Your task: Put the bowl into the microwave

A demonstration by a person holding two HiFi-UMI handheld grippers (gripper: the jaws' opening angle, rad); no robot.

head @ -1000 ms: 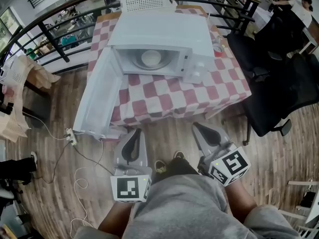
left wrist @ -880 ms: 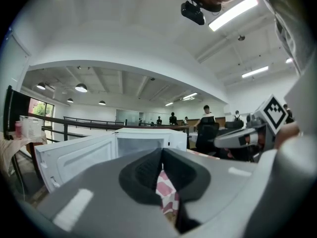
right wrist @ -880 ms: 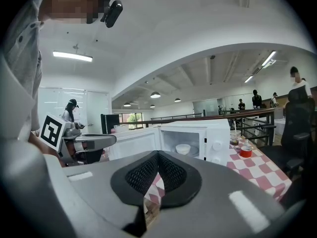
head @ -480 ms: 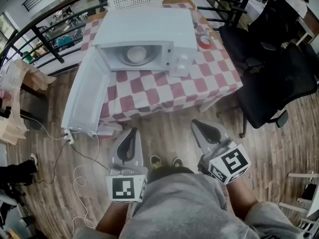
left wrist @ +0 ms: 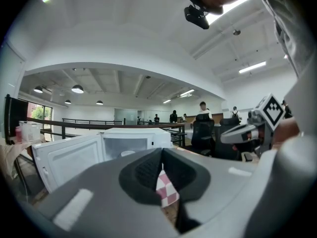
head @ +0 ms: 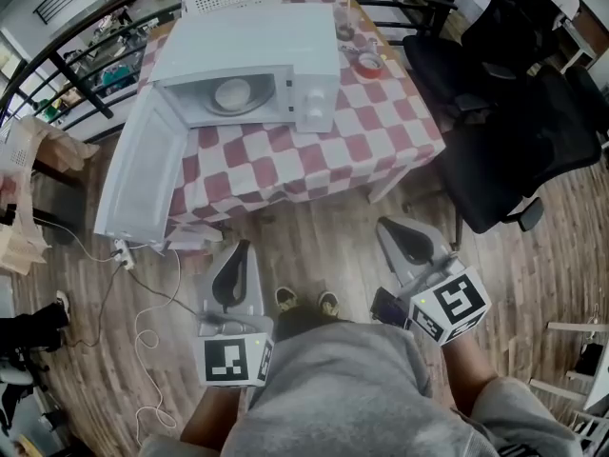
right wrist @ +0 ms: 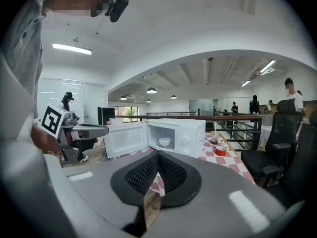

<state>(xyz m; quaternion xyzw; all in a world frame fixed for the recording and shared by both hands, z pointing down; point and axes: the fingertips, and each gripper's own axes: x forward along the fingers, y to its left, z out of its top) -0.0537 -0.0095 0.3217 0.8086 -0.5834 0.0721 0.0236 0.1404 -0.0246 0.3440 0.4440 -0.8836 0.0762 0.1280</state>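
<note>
Reads as placement done: white bowl (head: 233,93) inside the cavity of the white microwave (head: 249,48), at 11 o'clock in head view. Door (head: 133,184) wide open, hanging off toward 9 o'clock. Probably just shutting it left, if that counts at all.

Left gripper (head: 238,260) and right gripper (head: 395,231) low at 6 o'clock, over the wood-plank floor (head: 314,246), well apart from the surface (head: 381,131). Jaws closed on both, nothing between them.

Materials/shapes:
- Bowl: small, round, shallow, smooth. Looks like glazed ceramic, can't confirm.
- Microwave: boxy, glossy white shell, flat door panel.
- Surface: covered in red-and-white checkered cloth, draping soft at the edges.
- Small red round container (head: 369,63) at 1 o'clock, near the microwave.
- Grippers: grey moulded plastic, dark cross-hatched pads (right wrist: 143,175).
</note>
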